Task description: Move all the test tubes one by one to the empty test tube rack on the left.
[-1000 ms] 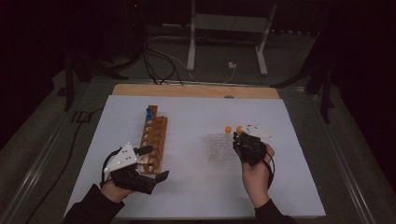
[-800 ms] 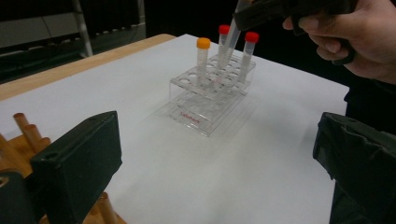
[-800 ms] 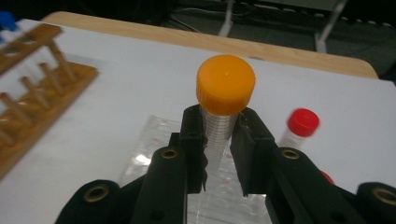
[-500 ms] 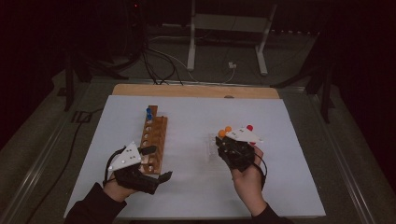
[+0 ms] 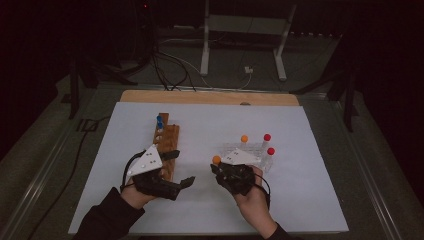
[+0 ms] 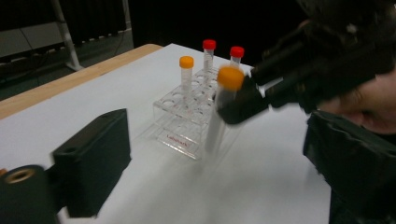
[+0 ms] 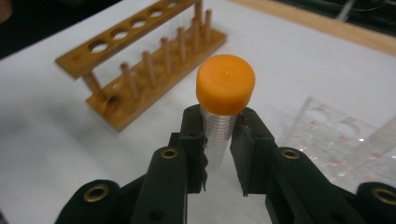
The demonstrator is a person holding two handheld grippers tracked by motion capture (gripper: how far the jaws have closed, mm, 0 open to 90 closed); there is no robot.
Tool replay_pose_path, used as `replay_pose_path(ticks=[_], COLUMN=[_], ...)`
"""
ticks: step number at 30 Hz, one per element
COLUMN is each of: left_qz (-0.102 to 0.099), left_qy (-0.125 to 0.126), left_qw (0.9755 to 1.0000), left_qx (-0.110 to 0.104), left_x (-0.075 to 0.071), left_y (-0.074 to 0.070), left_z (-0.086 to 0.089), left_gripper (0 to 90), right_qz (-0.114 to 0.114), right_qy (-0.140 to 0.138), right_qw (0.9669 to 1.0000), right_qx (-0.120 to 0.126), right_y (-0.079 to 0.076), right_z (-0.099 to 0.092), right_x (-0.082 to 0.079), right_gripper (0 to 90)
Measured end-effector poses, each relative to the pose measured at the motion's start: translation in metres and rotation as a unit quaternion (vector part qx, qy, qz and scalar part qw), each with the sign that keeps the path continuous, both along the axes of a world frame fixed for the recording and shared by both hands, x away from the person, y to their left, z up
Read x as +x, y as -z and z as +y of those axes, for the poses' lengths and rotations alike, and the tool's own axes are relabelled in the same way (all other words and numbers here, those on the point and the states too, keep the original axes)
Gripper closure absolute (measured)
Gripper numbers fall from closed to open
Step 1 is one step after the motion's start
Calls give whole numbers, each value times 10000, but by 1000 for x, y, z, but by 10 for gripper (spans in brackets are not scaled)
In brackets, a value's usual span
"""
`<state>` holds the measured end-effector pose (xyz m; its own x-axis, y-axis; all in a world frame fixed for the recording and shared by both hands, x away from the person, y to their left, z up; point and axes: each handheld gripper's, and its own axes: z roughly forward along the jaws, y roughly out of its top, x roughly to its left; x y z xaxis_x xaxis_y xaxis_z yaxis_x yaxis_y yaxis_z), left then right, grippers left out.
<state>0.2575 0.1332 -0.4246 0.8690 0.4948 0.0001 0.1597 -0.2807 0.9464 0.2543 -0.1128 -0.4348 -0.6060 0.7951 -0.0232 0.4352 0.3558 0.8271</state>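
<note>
My right gripper (image 5: 218, 165) is shut on a clear tube with an orange cap (image 7: 225, 84), held upright above the white mat between the two racks. It grips the tube just under the cap (image 6: 229, 78). My left gripper (image 5: 180, 168) stands open at the near end of the wooden rack (image 5: 169, 136). Its jaws have just been closing a little, with nothing between them. A blue-capped tube (image 5: 159, 120) stands at that rack's far end. The clear plastic rack (image 5: 250, 150) holds an orange-capped tube (image 5: 244, 138) and two red-capped tubes (image 5: 267, 137).
The white mat (image 5: 310, 190) covers a wooden table whose far edge (image 5: 210, 97) shows. Beyond it are a metal stand's legs (image 5: 280, 65) and cables on a dark floor. Several holes of the wooden rack (image 7: 116, 35) are unfilled.
My right gripper has carried the orange-capped tube left and nearer, away from the clear rack. My left hand has shifted slightly beside the wooden rack.
</note>
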Motion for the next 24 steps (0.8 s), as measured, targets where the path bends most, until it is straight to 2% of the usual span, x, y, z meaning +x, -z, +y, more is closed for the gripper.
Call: replay_pose_path(ticks=[2, 10, 16, 18, 24], left_qz=[37, 229, 307, 302, 473], left_qy=[35, 142, 256, 255, 347], left_qw=[10000, 9996, 9992, 9991, 9981], left_qx=[-2, 5, 85, 169, 209], left_x=[3, 16, 24, 26, 34], left_y=[0, 3, 9, 11, 18], left_z=[-6, -33, -51, -55, -60], left_gripper=[167, 299, 425, 465, 622], right_qz=[35, 112, 198, 208, 185], right_qy=[-136, -189, -194, -206, -205], right_qw=[9999, 9997, 9996, 9996, 9996], right_qx=[-38, -110, -47, -42, -60], right_y=[5, 14, 15, 16, 16], right_z=[1, 1, 0, -1, 0], right_x=[-1, -2, 0, 1, 1], right_gripper=[746, 746, 746, 746, 746])
